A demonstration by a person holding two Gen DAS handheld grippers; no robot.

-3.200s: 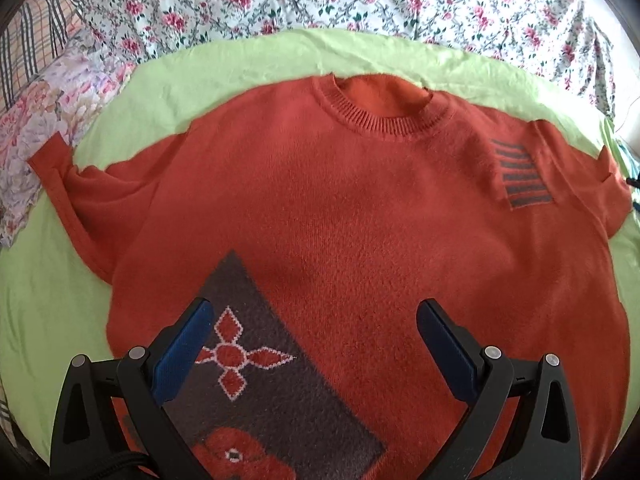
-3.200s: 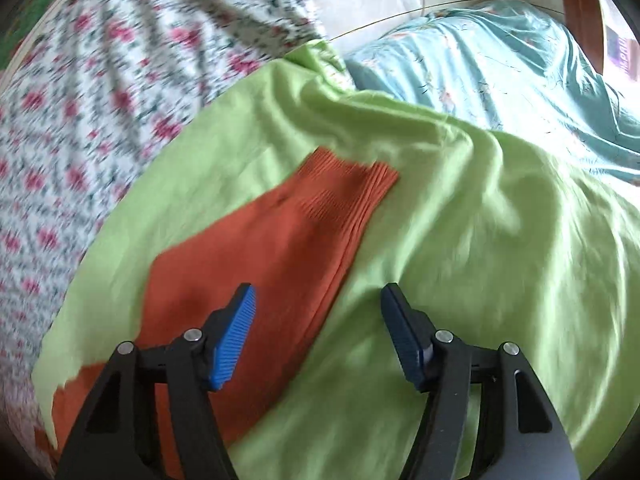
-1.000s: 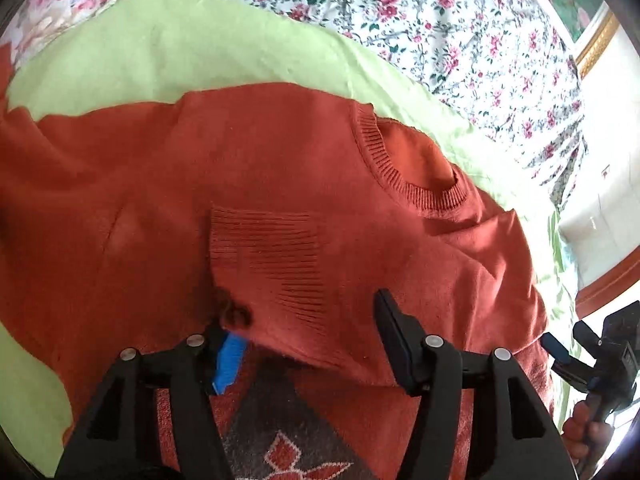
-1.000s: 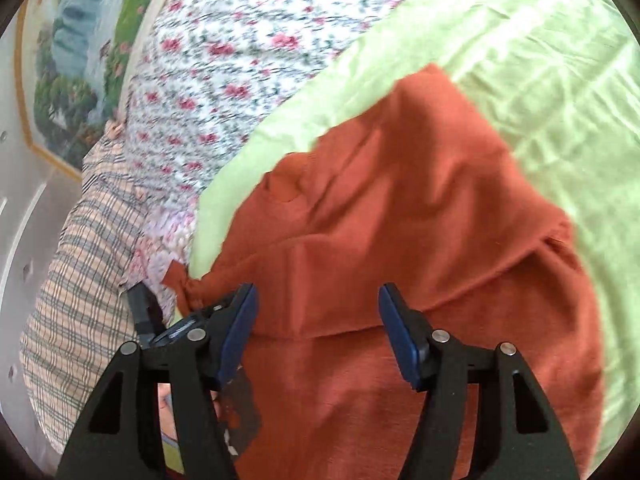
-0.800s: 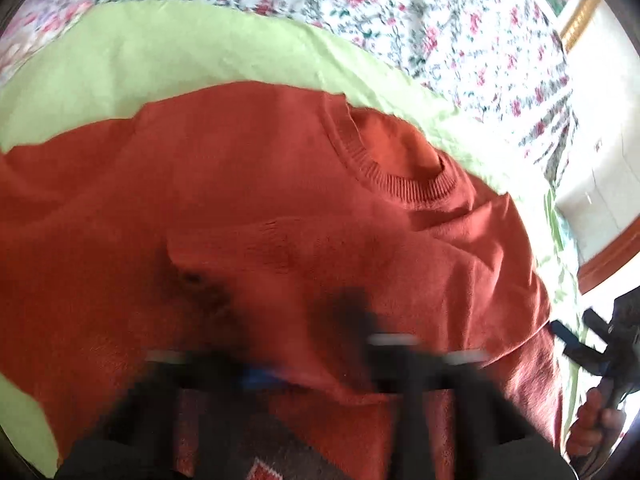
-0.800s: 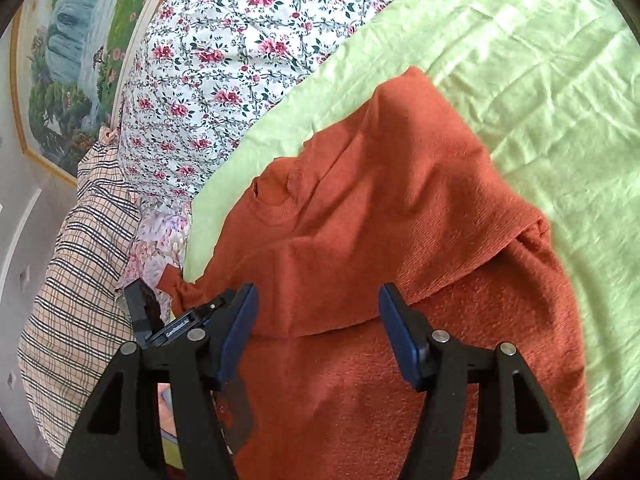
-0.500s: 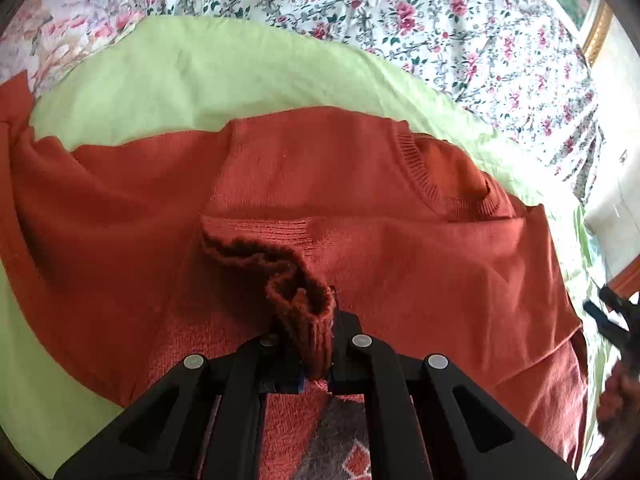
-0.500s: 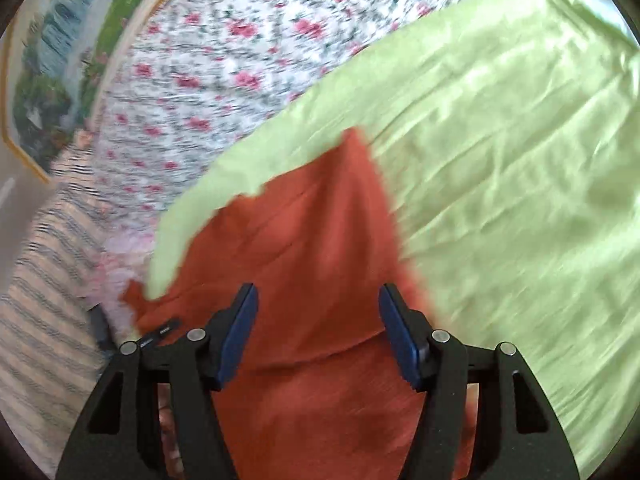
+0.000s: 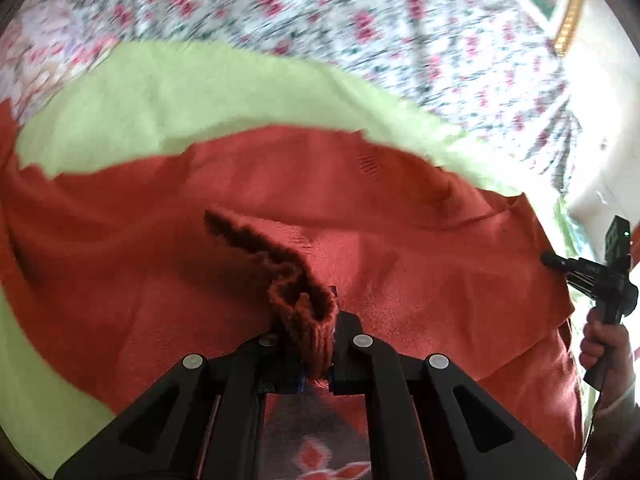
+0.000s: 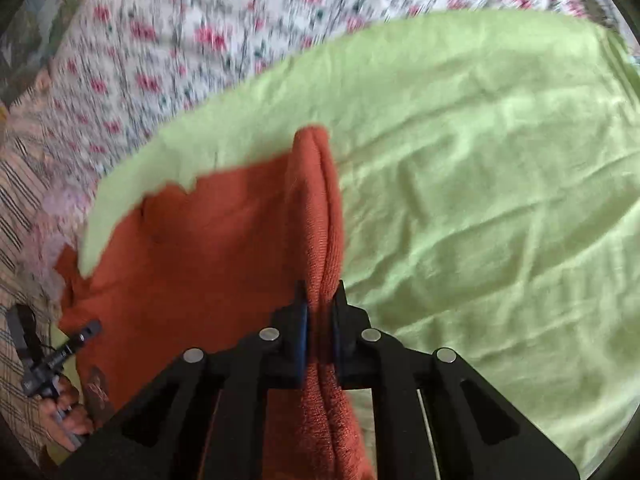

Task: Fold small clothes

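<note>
An orange knitted sweater [image 9: 400,208] lies on a light green sheet [image 9: 208,92]. My left gripper [image 9: 316,364] is shut on the ribbed sleeve cuff [image 9: 304,312], folded in over the sweater's body. My right gripper [image 10: 320,320] is shut on a raised fold of the sweater's right edge [image 10: 320,208], which stands up as a ridge ahead of the fingers. The sweater's dark patterned panel [image 9: 316,440] shows below the left gripper. The right gripper also shows at the right edge of the left wrist view [image 9: 552,258], and the left one at the lower left of the right wrist view [image 10: 86,332].
A floral bedspread [image 9: 360,20] lies beyond the green sheet [image 10: 500,200]. A plaid cloth [image 10: 16,200] lies at the left in the right wrist view. A gold picture frame [image 9: 568,20] hangs on the wall at the back right.
My right gripper went from open to shut on the sweater's right edge and lifted it into a ridge. My left gripper stays shut on the cuff. Both views shifted and blurred.
</note>
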